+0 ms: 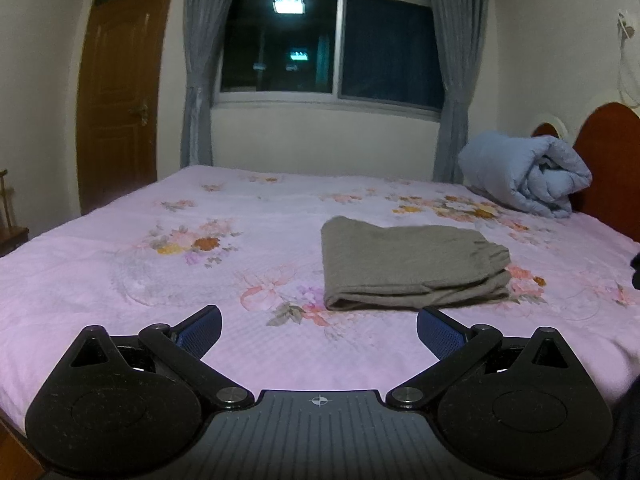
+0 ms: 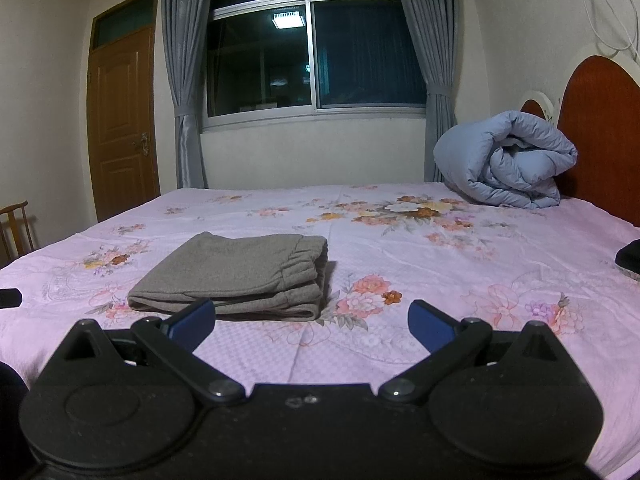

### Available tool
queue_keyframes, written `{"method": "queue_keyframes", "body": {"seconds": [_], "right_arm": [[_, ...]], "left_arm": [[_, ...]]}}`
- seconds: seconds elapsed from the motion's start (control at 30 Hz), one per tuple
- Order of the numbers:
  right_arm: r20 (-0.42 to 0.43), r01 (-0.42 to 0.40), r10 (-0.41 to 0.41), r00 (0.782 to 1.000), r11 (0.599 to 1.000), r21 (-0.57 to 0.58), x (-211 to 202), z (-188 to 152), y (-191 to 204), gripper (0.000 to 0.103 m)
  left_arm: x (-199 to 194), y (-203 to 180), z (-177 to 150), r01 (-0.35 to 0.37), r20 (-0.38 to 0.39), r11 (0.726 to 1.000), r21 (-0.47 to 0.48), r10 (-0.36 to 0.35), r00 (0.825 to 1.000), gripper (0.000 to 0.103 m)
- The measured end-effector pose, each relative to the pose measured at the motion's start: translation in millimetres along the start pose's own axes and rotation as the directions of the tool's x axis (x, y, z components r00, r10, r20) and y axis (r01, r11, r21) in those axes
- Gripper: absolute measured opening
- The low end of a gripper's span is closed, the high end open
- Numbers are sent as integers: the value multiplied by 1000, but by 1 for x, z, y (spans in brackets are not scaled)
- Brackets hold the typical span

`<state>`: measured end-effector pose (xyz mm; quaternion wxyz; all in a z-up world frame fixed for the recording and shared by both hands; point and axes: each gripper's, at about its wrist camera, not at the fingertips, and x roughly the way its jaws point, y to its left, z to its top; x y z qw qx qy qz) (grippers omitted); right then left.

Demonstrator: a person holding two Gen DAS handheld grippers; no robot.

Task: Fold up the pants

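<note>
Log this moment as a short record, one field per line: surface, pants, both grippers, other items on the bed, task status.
surface: bed with pink floral sheet
pants: grey pants, folded into a compact stack, lying flat on the sheet
left gripper: left gripper, open, holding nothing, short of the pants
right gripper: right gripper, open, holding nothing
other items: rolled blue quilt by the headboard
task status: fold looks complete

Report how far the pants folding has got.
Done: the grey pants lie on the pink floral bedsheet as a compact stack of layers, waistband at one end. In hand: nothing; the left gripper and right gripper are both open, short of the pile. Left: apparently nothing, perhaps squaring the edges.
</note>
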<state>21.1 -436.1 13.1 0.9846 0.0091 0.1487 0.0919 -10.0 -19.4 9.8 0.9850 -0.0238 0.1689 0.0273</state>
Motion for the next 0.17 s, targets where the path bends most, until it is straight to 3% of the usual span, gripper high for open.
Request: {"method": "queue_keyframes", "body": {"seconds": [0.17], "right_arm": [[-2,-1,1,1000,1000,4,0,-2,0,97]], "left_arm": [[0,-3,0,10,1,1000,13,-10,1000,103]]}}
